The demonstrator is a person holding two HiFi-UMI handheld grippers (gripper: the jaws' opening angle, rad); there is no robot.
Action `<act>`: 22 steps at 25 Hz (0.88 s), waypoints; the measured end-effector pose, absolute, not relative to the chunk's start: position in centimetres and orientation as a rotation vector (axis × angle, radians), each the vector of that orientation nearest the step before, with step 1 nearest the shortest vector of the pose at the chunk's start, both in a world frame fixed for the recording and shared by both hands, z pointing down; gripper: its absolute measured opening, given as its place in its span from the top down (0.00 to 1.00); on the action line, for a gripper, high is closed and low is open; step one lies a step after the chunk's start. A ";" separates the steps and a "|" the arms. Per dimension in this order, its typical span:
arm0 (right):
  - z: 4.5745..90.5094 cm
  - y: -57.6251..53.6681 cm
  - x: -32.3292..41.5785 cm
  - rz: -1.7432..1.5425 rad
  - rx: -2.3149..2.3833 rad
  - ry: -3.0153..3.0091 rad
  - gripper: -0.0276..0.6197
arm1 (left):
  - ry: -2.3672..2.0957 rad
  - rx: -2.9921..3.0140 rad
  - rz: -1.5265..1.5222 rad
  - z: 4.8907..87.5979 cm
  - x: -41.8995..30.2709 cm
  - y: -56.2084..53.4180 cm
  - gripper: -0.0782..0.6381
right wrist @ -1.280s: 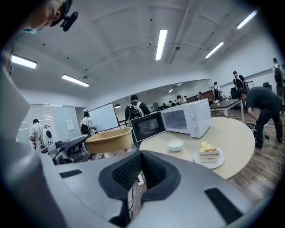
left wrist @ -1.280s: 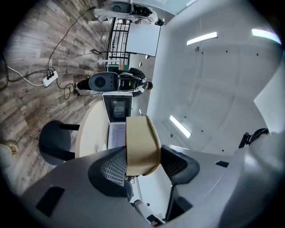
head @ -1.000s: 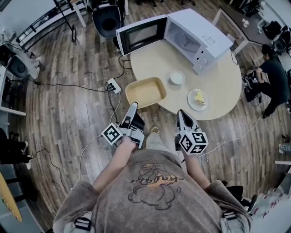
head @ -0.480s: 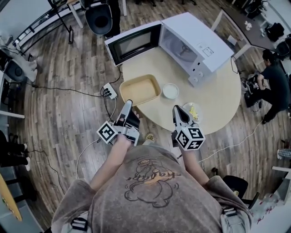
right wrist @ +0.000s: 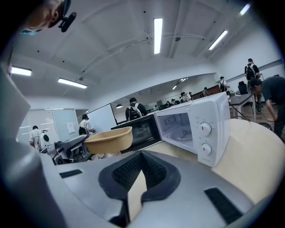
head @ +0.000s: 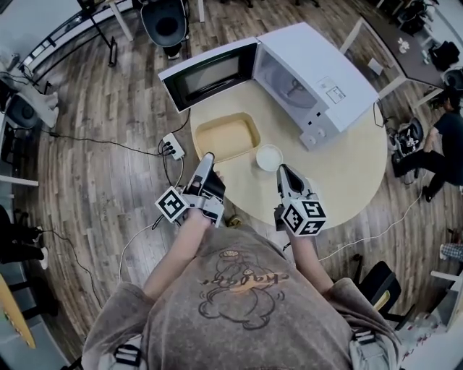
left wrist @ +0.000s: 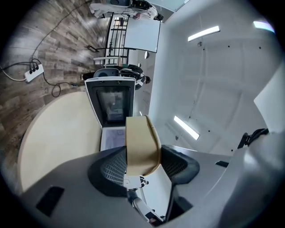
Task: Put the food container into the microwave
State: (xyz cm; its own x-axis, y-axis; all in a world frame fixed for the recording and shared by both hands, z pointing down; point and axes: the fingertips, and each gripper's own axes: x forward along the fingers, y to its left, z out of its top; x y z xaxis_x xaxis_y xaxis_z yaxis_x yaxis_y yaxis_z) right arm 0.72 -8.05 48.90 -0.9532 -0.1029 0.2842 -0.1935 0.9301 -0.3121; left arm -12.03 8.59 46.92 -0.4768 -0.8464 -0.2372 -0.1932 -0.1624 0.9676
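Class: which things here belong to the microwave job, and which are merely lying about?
Job: food container, gripped by the left claw; microwave, door open.
Lying about: white bowl on the table; power strip and office chair on the floor.

Left tool [head: 208,157] clamped on container [head: 226,137] rim; right tool [head: 283,171] closed, empty.

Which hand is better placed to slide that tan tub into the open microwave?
Left. The left gripper is clamped on the rim of the food container, facing the open microwave. The right gripper is shut on nothing.
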 end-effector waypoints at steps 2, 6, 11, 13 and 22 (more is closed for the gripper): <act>49.1 -8.5 0.3 0.506 0.240 -2.818 0.96 | -1.589 1.193 -1.672 47.2 -12.8 7.9 0.55; 49.1 -9.4 -0.8 0.508 0.296 -2.812 0.96 | -1.543 1.209 -1.639 47.6 -14.5 5.9 0.55; 48.8 -11.0 -2.0 0.531 0.420 -2.800 0.96 | -1.471 1.255 -1.568 47.6 -16.8 3.1 0.55; 48.6 -11.7 -2.4 0.538 0.472 -2.797 0.96 | -1.437 1.274 -1.544 47.6 -17.8 1.8 0.55; 48.6 -14.3 -3.3 0.575 0.687 -2.777 0.96 | -1.294 1.348 -1.429 48.1 -20.4 -4.3 0.55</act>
State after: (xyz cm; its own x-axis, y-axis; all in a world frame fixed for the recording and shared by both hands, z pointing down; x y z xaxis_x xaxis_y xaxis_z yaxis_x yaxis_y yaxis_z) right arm -3.35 -14.27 48.59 -0.8656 -0.3988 0.3027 -0.4862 0.8139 -0.3182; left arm -20.38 -4.31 48.10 -0.1443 -0.9685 -0.2030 -0.1060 -0.1888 0.9763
